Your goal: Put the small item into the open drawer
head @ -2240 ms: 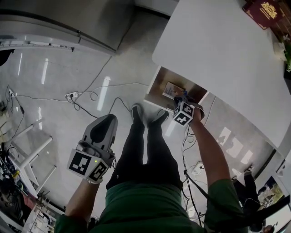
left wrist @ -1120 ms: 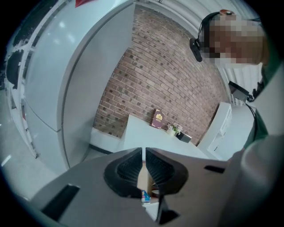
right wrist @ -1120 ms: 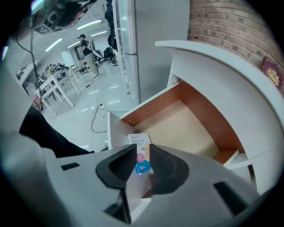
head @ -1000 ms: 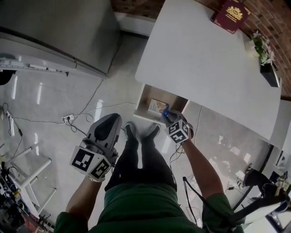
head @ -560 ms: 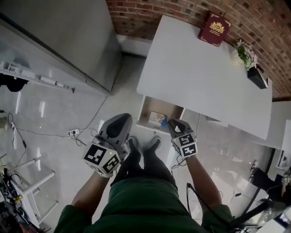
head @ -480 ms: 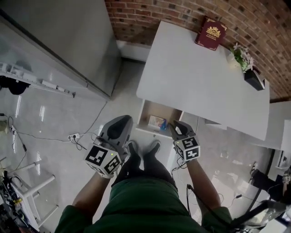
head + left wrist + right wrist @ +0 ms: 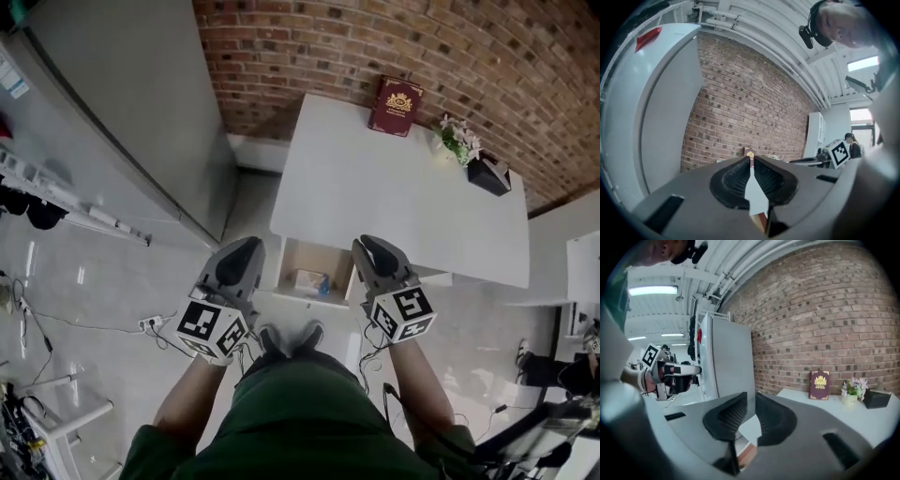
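Observation:
The open drawer (image 7: 302,255) juts out from under the white table (image 7: 394,187), just past my feet. A small blue-and-white item (image 7: 311,281) lies inside it. My left gripper (image 7: 246,251) hovers above the drawer's left side, jaws together with nothing between them (image 7: 751,158). My right gripper (image 7: 373,248) is held above the drawer's right side. Its jaws are closing, and a narrow gap with nothing in it still shows between them (image 7: 751,398). Neither gripper touches the item.
On the table's far side stand a red book (image 7: 397,94), a small flower pot (image 7: 457,139) and a black box (image 7: 487,173) against the brick wall. A tall grey cabinet (image 7: 122,112) stands to the left. Cables and a power strip (image 7: 150,323) lie on the floor.
My right gripper has drawn back out of the drawer and up, leaving the blue item inside. Both grippers have risen side by side, and the view has tilted up toward the wall.

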`<state>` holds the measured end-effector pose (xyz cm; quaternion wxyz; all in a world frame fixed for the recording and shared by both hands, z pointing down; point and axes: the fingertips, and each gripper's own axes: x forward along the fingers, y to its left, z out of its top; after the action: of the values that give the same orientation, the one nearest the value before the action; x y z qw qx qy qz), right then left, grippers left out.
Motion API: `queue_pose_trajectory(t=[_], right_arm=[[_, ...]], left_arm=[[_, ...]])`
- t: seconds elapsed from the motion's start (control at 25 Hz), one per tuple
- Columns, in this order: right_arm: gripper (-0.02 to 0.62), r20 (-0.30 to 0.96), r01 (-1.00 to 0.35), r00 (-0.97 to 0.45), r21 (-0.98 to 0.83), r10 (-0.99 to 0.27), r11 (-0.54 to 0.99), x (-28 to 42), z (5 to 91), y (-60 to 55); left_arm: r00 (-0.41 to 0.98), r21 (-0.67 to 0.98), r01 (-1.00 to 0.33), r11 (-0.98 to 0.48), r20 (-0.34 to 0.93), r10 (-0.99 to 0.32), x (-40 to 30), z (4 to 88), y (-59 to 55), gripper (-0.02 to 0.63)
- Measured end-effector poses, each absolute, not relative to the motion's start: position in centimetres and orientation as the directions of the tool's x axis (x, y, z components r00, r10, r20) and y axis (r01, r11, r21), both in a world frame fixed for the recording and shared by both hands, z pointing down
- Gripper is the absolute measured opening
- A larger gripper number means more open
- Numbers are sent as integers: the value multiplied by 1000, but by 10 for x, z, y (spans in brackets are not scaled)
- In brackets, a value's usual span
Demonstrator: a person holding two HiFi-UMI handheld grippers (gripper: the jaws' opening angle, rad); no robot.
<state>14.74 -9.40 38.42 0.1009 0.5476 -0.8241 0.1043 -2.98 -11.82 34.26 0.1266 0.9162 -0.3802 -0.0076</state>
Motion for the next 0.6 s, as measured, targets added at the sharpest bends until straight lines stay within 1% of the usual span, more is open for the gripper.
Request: queue_pose_trajectory(t=[0.12,0.28,0.36,0.44,0.6], right_arm=[[43,177,-927,-371,-8,-912,375,144,330,-98],[38,67,-938,-335,75,-940,339,142,274,-96],[36,18,-945,-310,101,-951,310,143,254,-92],[12,-24,-955,-281,106,-959,277,146,241,-89],[2,-48,-960,-259,123,-965,252,146,229,-83]], left_arm=[[696,147,-715,-684,49,-717,-32,316,-126,15],[664,28,-748,-664,8,-748,-43,282,-137,15],[657,12,-753,-657,-18,-754,-47,268,-140,15],[658,13,-752,-659,-43,-751,-49,257,-140,15],[673,21,-737,-675,-60,-737,-45,248,-139,15]])
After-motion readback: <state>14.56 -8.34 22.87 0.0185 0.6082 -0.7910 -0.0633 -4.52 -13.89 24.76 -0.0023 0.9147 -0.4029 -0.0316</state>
